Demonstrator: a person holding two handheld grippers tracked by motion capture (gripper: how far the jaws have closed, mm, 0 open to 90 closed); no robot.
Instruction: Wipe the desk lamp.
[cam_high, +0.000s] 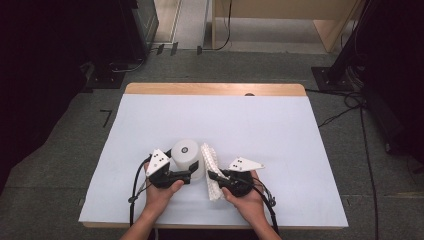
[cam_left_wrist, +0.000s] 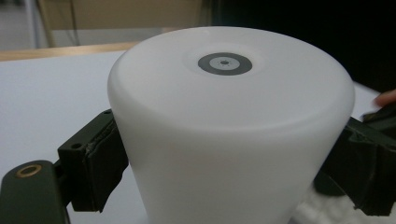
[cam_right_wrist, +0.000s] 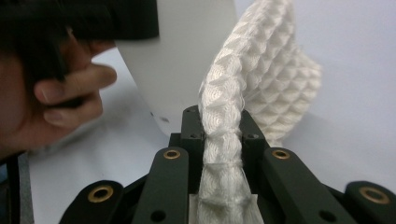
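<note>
Your left hand-held gripper (cam_high: 196, 173) clamps the white cup (cam_high: 187, 157), upside down near the bench's (cam_high: 280, 135) front edge; your right hand-held gripper (cam_high: 212, 175) pinches the waffle cloth (cam_high: 210, 165) just beside it.

Smooth matt white plastic cup (cam_left_wrist: 231, 135), rough waffle-weave cloth (cam_right_wrist: 261, 79)

white plastic tapered cylinder with grey round mark on top (cam_high: 186, 156): 1 | white waffle-textured cloth (cam_high: 212, 170): 1 | black two-jaw grippers: 2 | white-topped wooden-edged bench (cam_high: 280, 130): 1
</note>
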